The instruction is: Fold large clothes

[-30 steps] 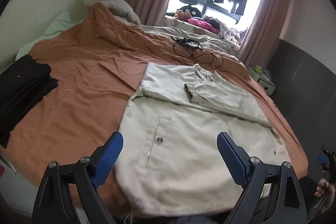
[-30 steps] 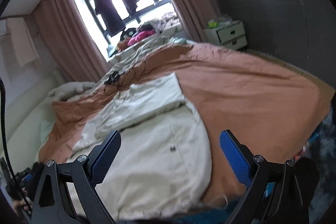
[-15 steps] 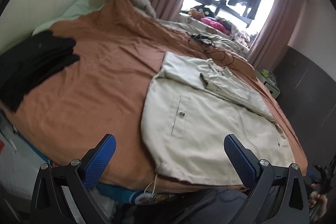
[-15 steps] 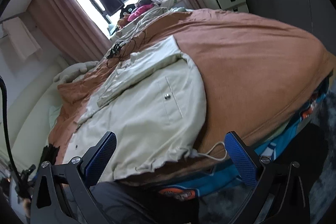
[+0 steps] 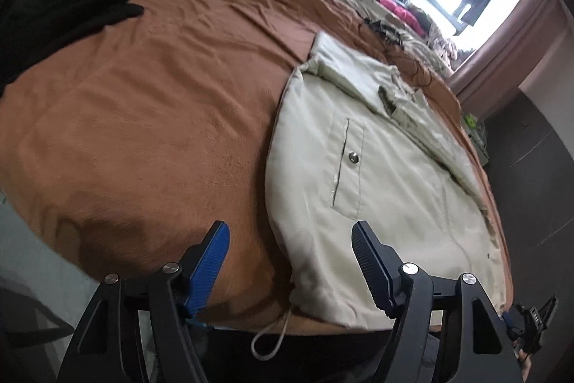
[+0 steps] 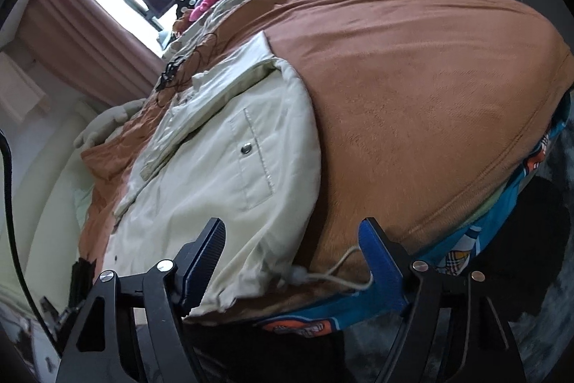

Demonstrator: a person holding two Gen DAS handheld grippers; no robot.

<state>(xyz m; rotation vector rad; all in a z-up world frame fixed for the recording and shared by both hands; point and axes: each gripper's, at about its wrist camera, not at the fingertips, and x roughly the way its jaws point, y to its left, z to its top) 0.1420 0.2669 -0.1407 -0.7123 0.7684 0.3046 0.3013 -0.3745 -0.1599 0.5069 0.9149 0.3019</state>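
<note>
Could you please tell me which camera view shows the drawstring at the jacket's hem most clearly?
The right wrist view: the drawstring lies pale against the orange blanket, running from the jacket hem to the right claw. The left wrist view shows only one loop hanging off the bed edge at the frame's bottom.

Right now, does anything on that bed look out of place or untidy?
Mostly tidy. The cream quilted jacket lies flat on the rust-brown blanket, but its white drawstring cord dangles loose over the bed's near edge, and tangled black cables sit beyond it.
</note>
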